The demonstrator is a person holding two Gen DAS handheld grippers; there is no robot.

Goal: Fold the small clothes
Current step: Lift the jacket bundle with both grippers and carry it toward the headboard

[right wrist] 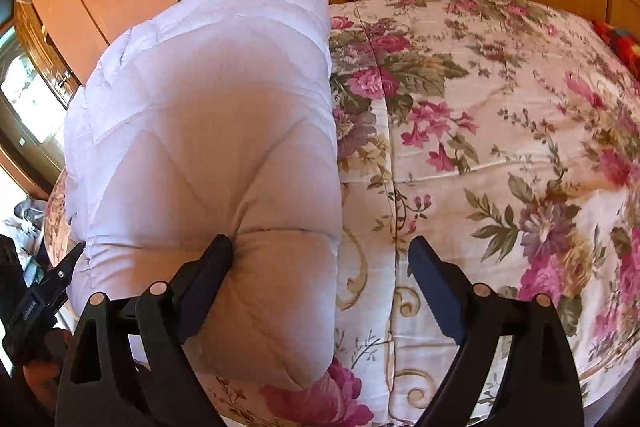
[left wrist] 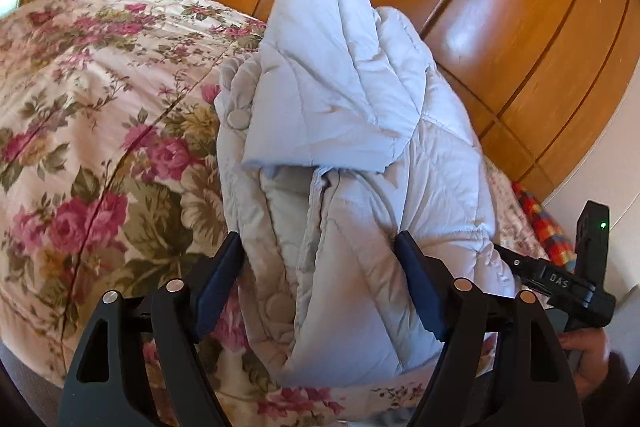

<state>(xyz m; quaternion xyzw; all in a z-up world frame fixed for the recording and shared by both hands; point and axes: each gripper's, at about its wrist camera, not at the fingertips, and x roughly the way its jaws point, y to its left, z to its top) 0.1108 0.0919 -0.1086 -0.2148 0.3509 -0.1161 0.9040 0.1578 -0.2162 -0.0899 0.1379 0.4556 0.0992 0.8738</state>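
Folded pale quilted hooded jacket [left wrist: 352, 155] on floral bedspread [left wrist: 80, 131]. Left gripper [left wrist: 320, 267] spread wide astride it; right gripper [right wrist: 320, 267] likewise parted, one finger [right wrist: 212, 267] seemingly touching padding.

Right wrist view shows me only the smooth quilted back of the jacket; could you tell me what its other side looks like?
Observer: The jacket has what looks like its hood folded down over the front.
Operator: Thank you; how does the left gripper stand?
Observer: The left gripper is open, its fingers straddling the jacket's near end.
Operator: Any fastenings showing?
Observer: A round snap shows on the edge beside the floral bedspread.
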